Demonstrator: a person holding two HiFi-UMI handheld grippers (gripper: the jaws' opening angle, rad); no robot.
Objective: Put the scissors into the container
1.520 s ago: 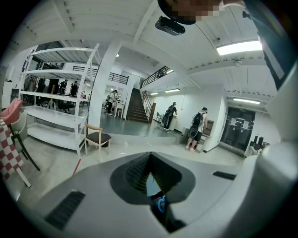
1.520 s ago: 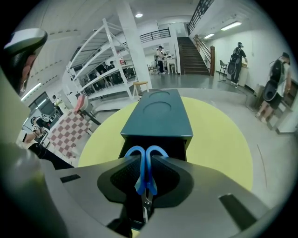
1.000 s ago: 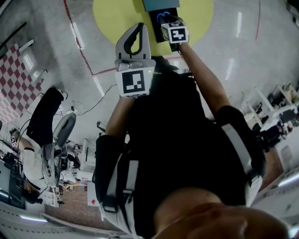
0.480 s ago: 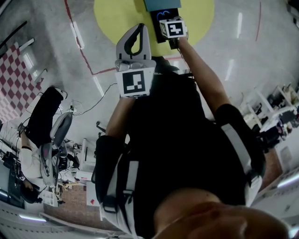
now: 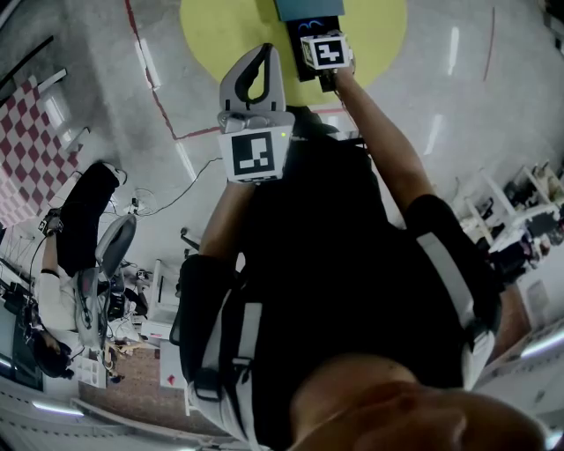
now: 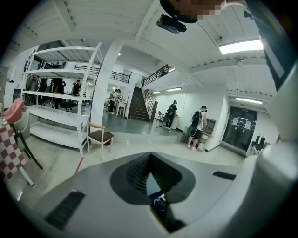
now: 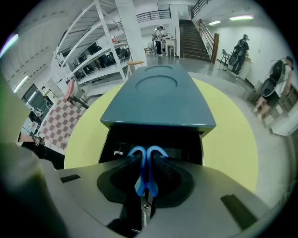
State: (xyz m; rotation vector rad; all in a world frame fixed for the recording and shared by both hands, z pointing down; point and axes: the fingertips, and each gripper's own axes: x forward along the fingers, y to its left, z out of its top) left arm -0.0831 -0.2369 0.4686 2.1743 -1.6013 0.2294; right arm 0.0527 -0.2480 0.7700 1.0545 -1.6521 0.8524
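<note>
Scissors (image 7: 147, 167): you see only the blue handle loops; the blades sink out of sight, low centre, inside your right hand-held gripper (image 7: 147, 160).
Container (image 5: 308, 9): the head view's top edge cuts it off; in the right gripper view its open front is too dark to read.
</note>
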